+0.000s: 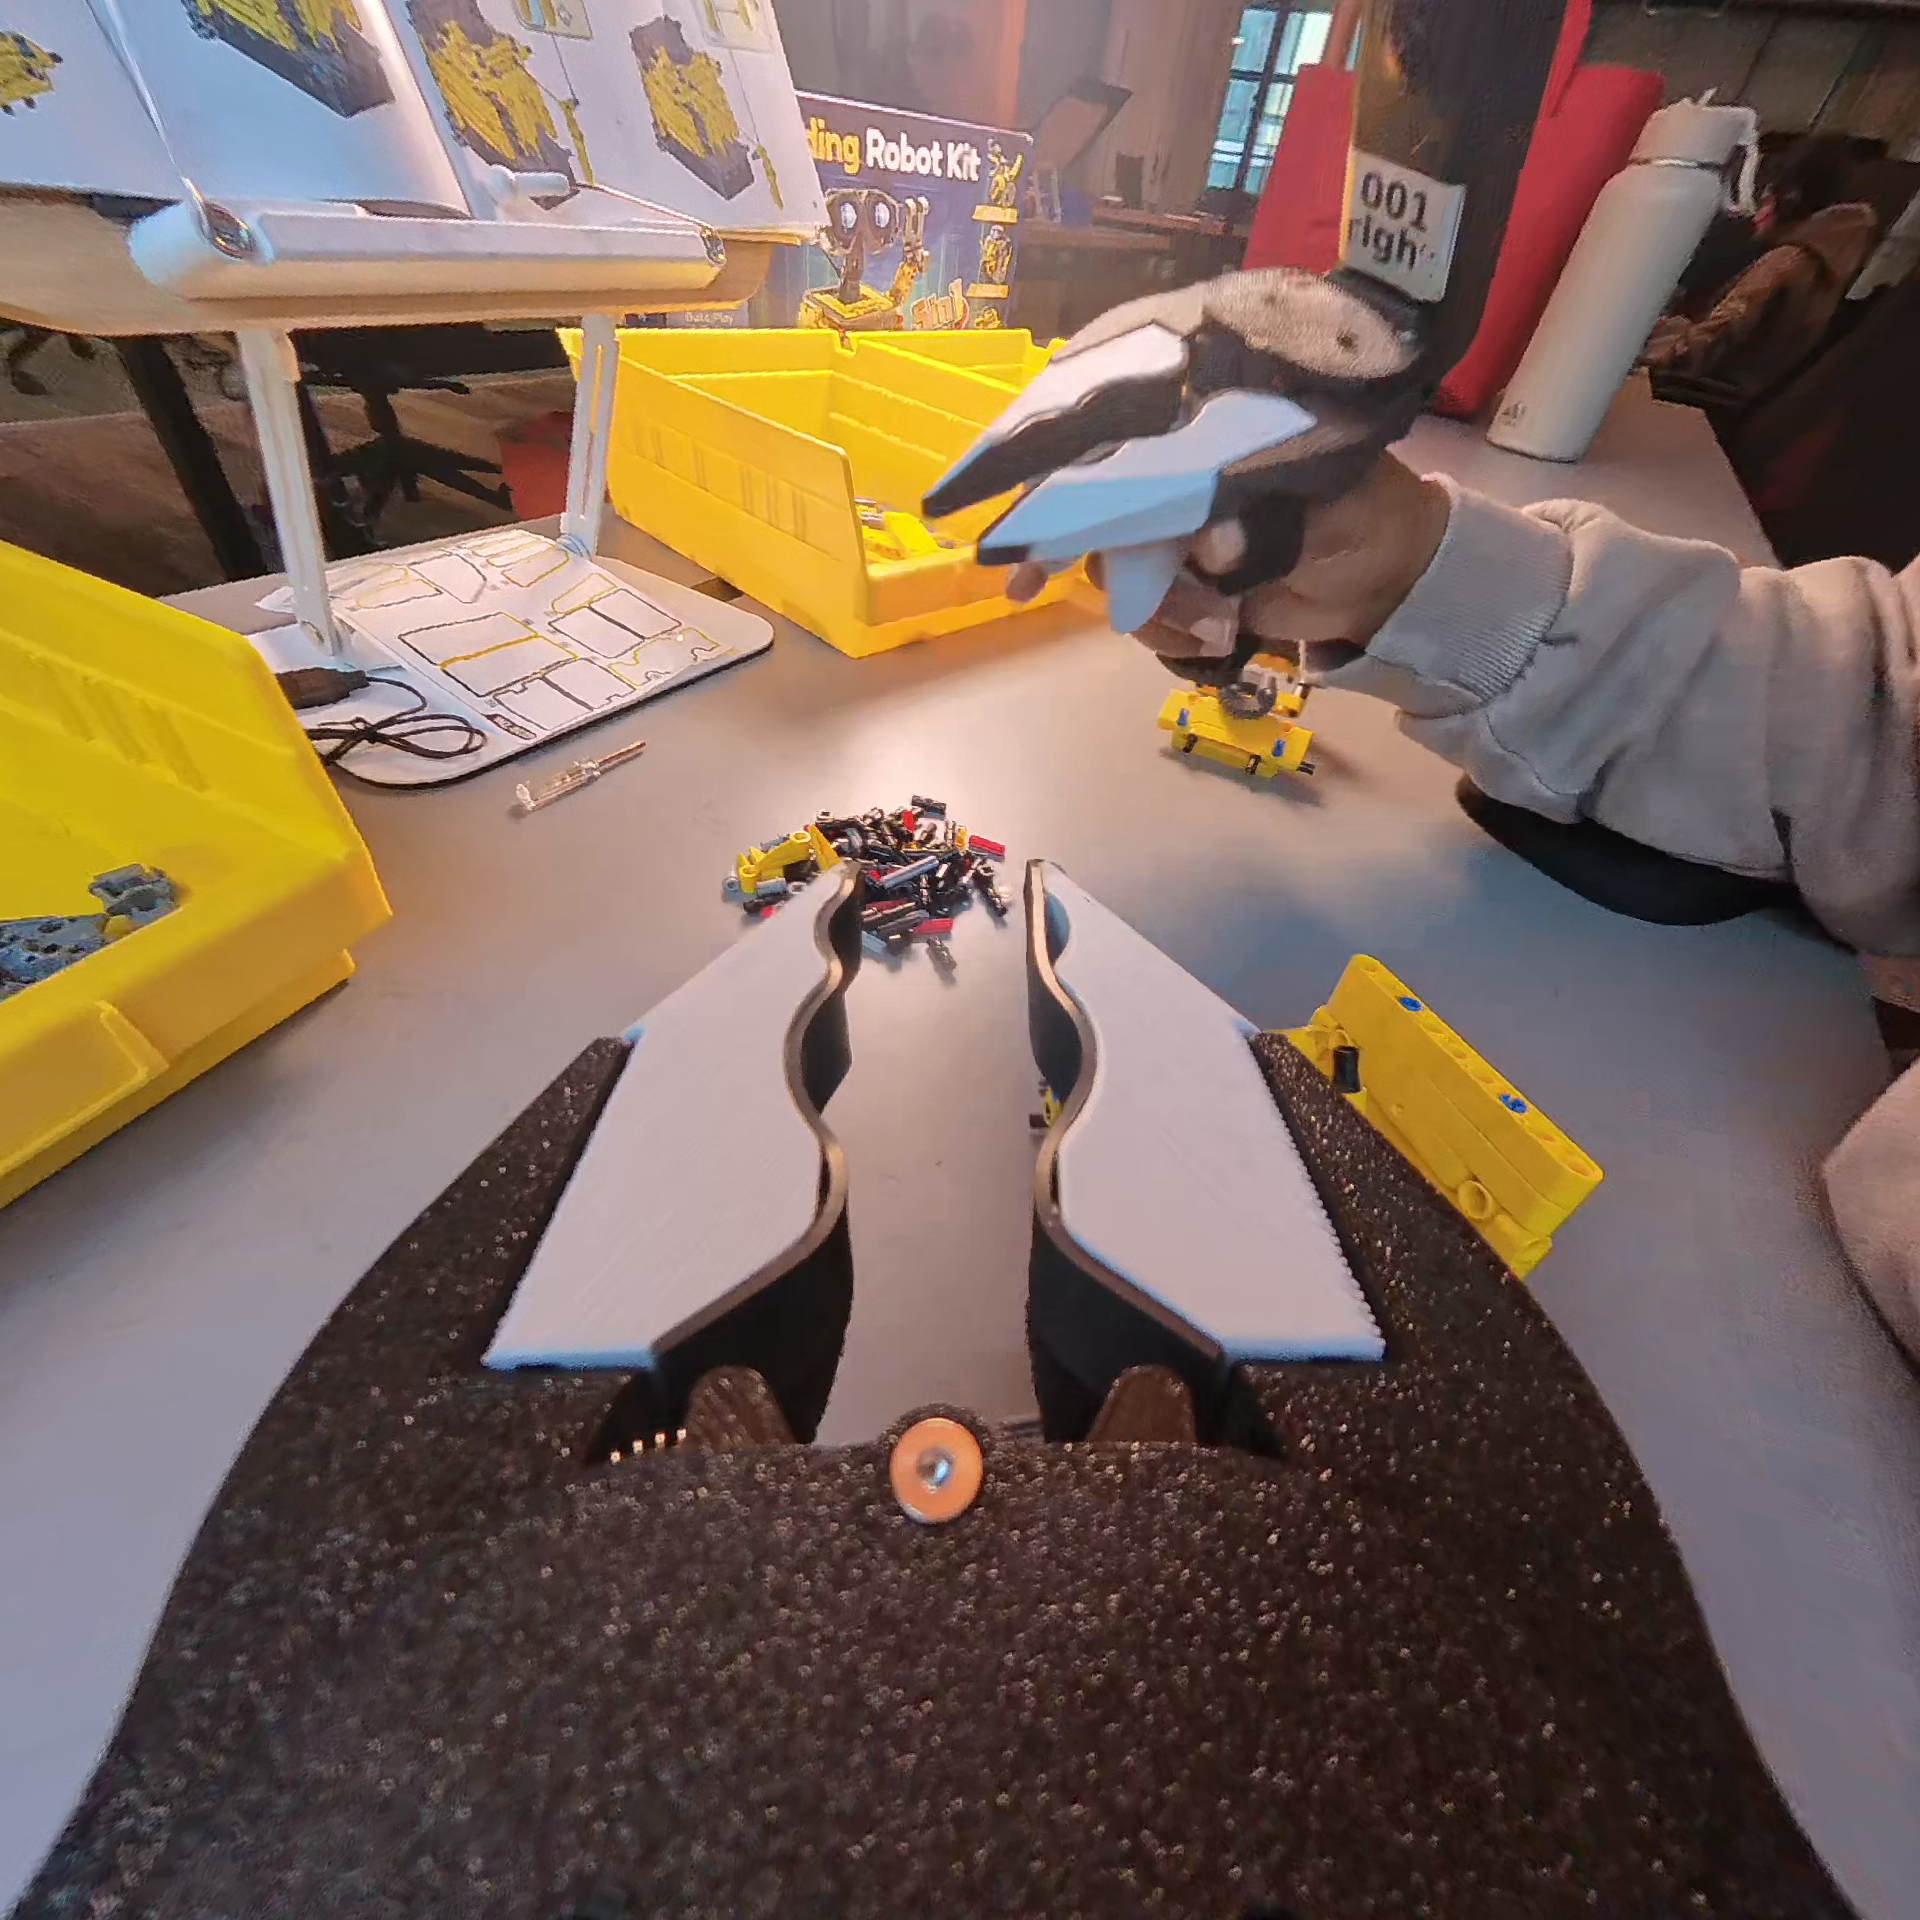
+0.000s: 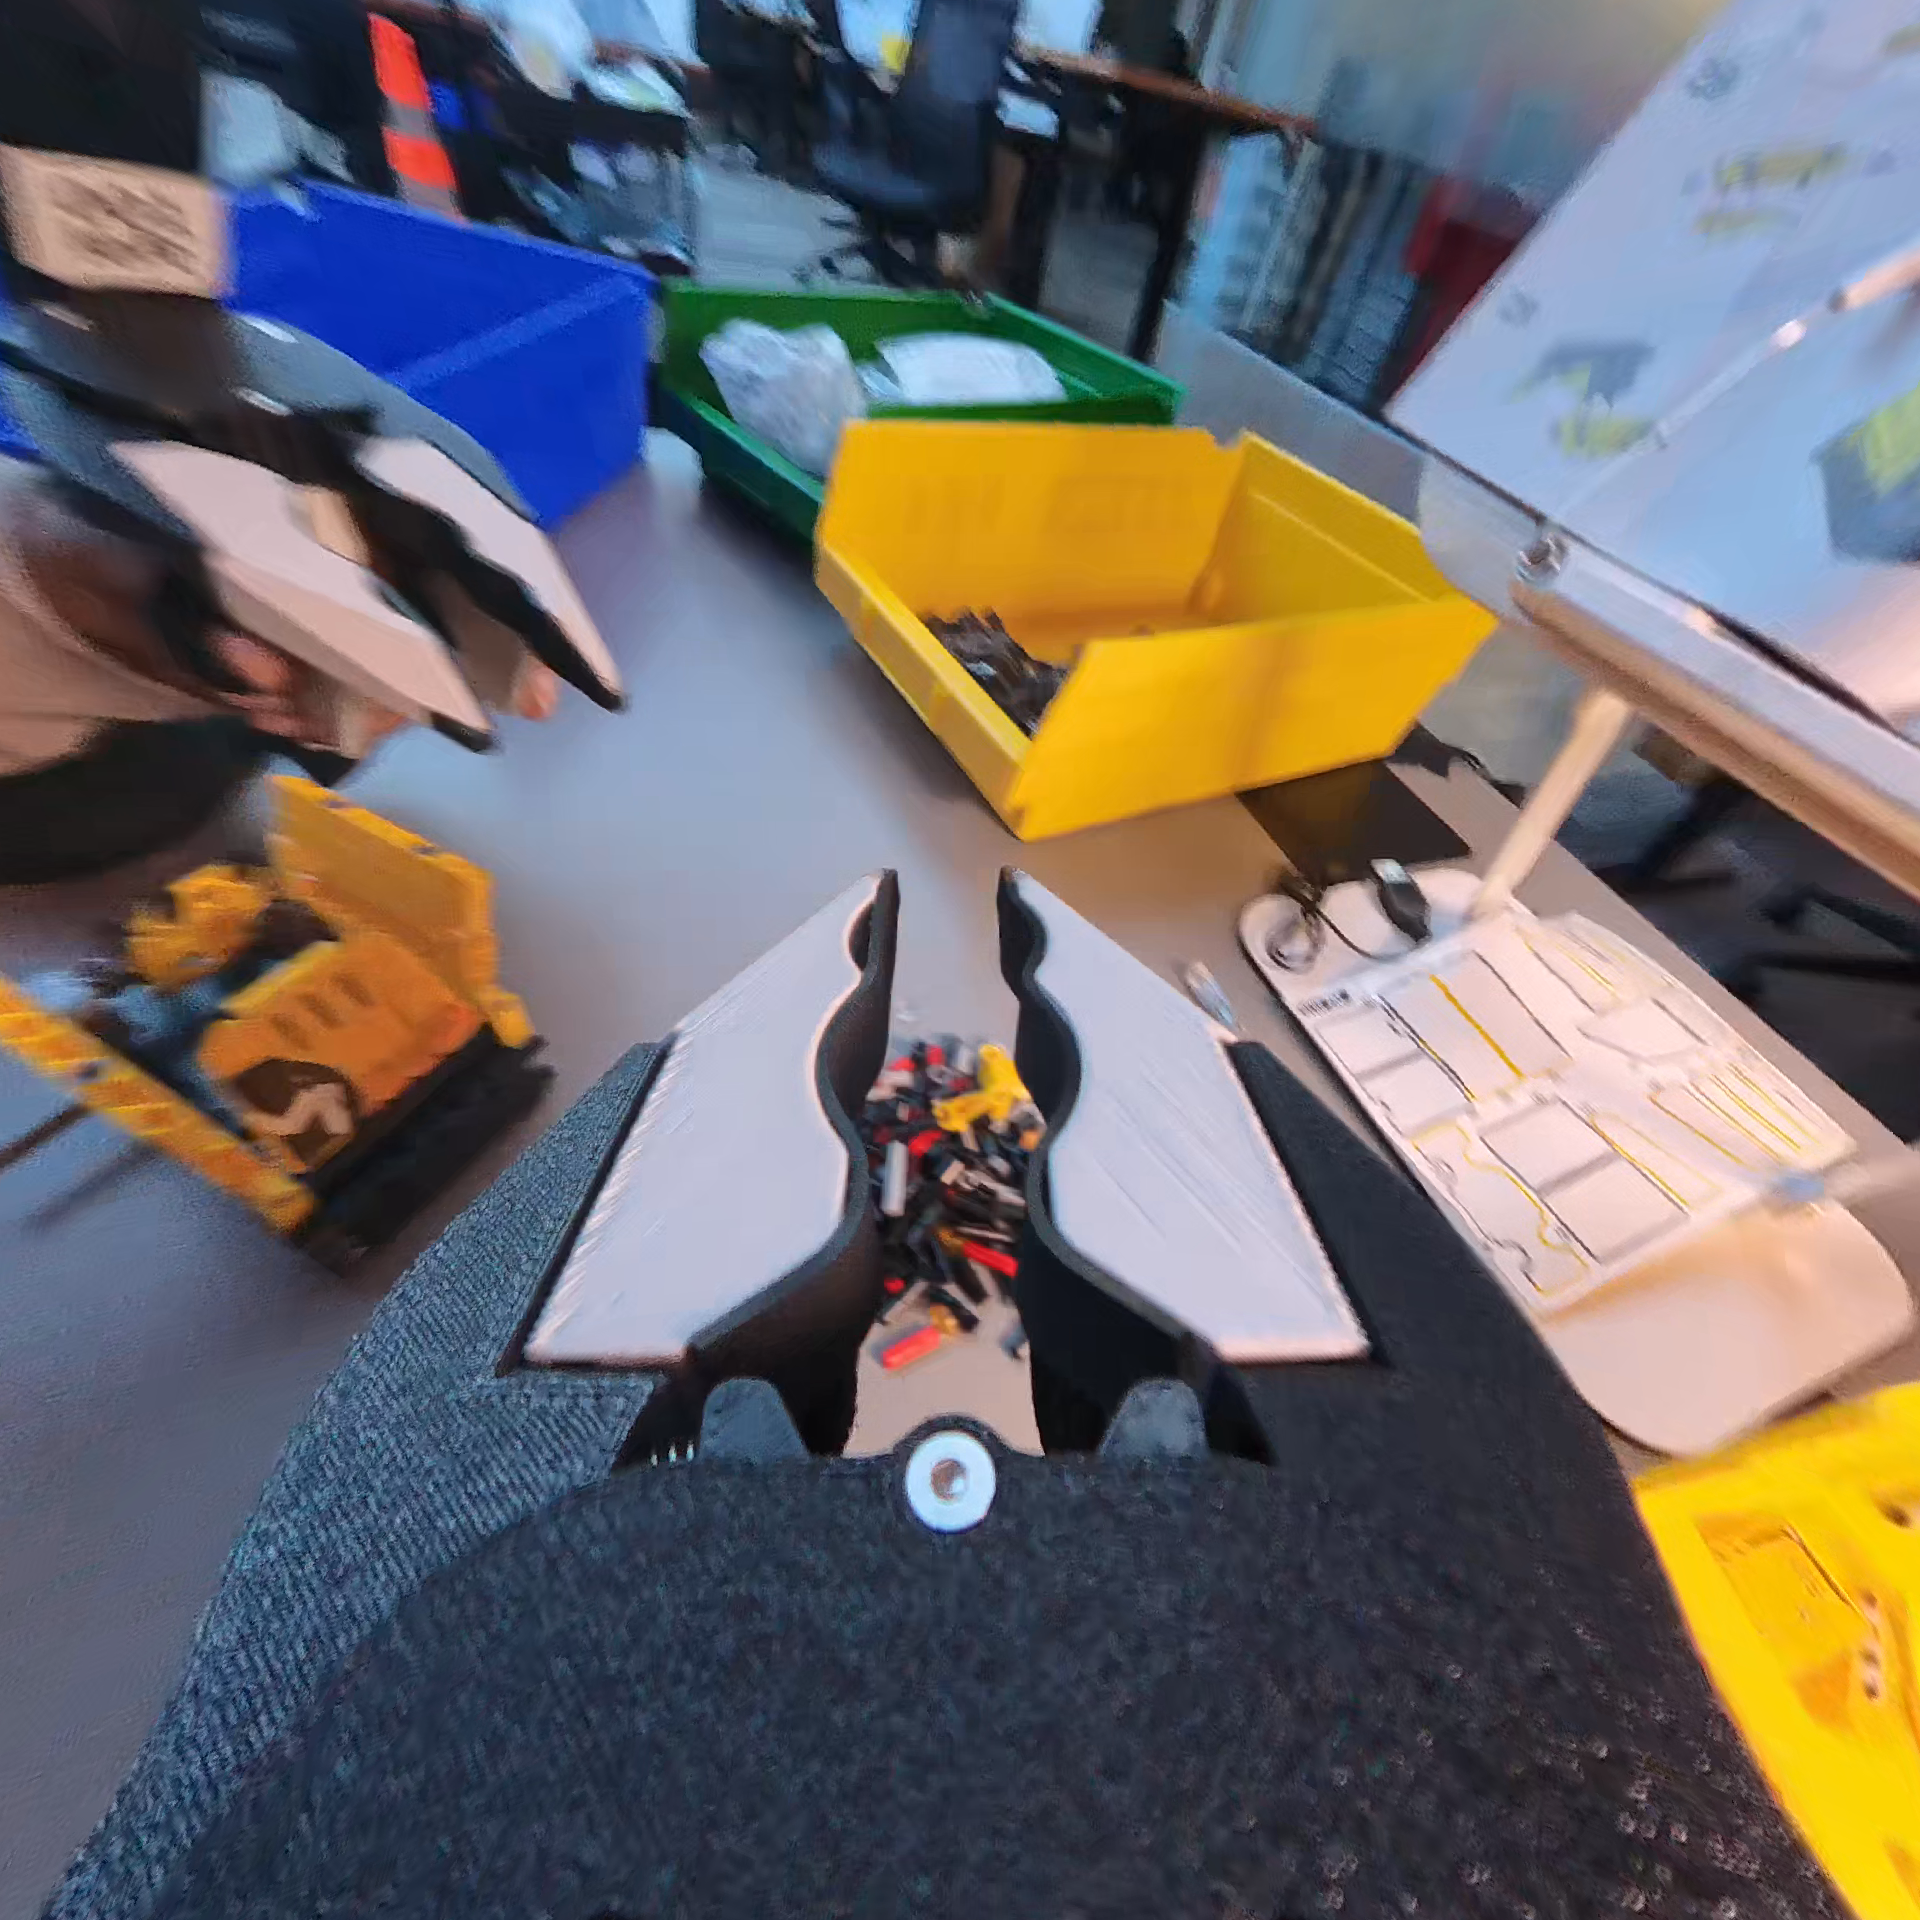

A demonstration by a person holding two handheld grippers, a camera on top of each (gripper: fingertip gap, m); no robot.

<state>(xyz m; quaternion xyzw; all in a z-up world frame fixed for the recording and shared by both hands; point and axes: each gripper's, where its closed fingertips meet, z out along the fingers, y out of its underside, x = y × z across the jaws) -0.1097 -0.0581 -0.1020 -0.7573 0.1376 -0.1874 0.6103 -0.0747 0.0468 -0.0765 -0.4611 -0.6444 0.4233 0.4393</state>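
A pile of small black, red and yellow parts [image 1: 883,862] lies on the grey table. My left gripper [image 1: 943,873] is open and empty, low over the table, its fingertips at the near edge of the pile. My right gripper [image 2: 948,883] is open and empty and hovers above the same pile [image 2: 956,1164], which shows between its fingers. In the left wrist view the right gripper [image 1: 961,530] hangs in the air beyond the pile. In the right wrist view the left gripper [image 2: 540,717] shows at upper left. The right wrist view is blurred.
A yellow block assembly [image 1: 1455,1112] lies right of my left gripper, a smaller one [image 1: 1236,727] farther off. A yellow model [image 2: 312,1039] sits left. Yellow bins [image 1: 831,447] [image 1: 156,831] [image 2: 1143,623], green bin [image 2: 914,353], blue bin [image 2: 447,322], instruction stand [image 1: 520,644], small clear tool [image 1: 577,774]. My right fingertips sit around 12 cm from my left ones.
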